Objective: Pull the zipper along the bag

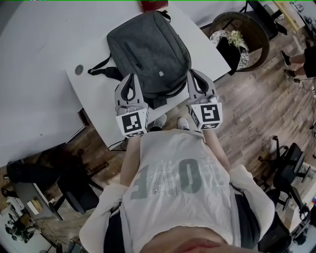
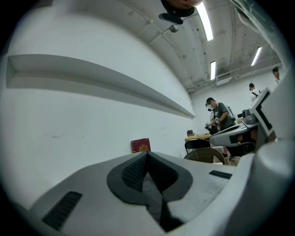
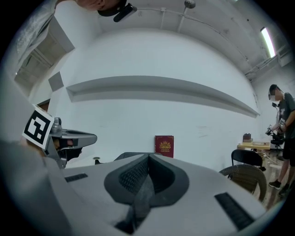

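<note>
A dark grey backpack [image 1: 148, 49] lies flat on the white table [image 1: 44, 54], with its straps trailing off its left side and near end. My left gripper [image 1: 129, 79] hovers at the bag's near left corner and my right gripper [image 1: 194, 75] at its near right corner. Both point level, across the bag. In the left gripper view the dark pads [image 2: 133, 173] of the left gripper [image 2: 147, 155] meet, with nothing between them. The right gripper [image 3: 148, 157] is shut and empty too, and the bag's top edge [image 3: 125, 156] shows just behind it. No zipper pull is visible.
A red booklet [image 1: 153, 5] leans at the table's far side, against the white wall [image 3: 164, 143]. A round grommet [image 1: 79, 69] sits left of the bag. A wicker chair [image 1: 249, 29] stands to the right on the wood floor. Another person [image 2: 219, 115] works at a far desk.
</note>
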{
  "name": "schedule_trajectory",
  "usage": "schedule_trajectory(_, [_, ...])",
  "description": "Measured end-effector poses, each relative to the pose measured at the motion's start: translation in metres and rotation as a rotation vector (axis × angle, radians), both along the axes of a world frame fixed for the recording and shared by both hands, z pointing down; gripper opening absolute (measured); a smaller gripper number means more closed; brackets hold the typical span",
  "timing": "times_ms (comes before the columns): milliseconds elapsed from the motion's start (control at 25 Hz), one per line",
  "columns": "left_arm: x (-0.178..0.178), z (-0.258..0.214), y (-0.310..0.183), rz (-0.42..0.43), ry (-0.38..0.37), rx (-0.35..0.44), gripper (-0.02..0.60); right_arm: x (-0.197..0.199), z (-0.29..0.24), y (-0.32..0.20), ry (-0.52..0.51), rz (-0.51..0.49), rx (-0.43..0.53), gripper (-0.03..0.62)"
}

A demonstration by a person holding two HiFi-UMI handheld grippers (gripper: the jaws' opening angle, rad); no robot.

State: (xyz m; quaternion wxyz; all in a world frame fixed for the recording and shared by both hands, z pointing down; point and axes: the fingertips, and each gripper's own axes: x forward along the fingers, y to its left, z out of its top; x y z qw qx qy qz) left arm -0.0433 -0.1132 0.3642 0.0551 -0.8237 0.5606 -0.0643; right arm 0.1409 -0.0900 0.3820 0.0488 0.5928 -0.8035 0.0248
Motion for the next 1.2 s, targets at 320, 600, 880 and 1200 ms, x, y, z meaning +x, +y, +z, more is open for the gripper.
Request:
schedule_trajectory(320, [0.004, 0.006, -0.002, -0.008, -0.015, -0.025, 0.026, 0.001, 0.006, -0.003, -0.007, -0.015, -0.015, 0.026])
schedule_trajectory(600, [0.003, 0.018, -0.004, -0.017, -0.001, -0.036, 0.028, -0.001, 0.017, -0.004, 0.02, -0.037, -0.028, 0.028])
schedule_trajectory(880, [0.0, 0.036, -0.007, -0.029, 0.03, -0.1, 0.033, -0.002, 0.02, -0.012, 0.002, -0.091, -0.032, 0.031])
schedule_trajectory(1200, [-0.009, 0.038, -0.013, -0.02, -0.022, -0.085, 0.365, 0.009, 0.021, -0.022, 0.007, -0.053, -0.035, 0.363])
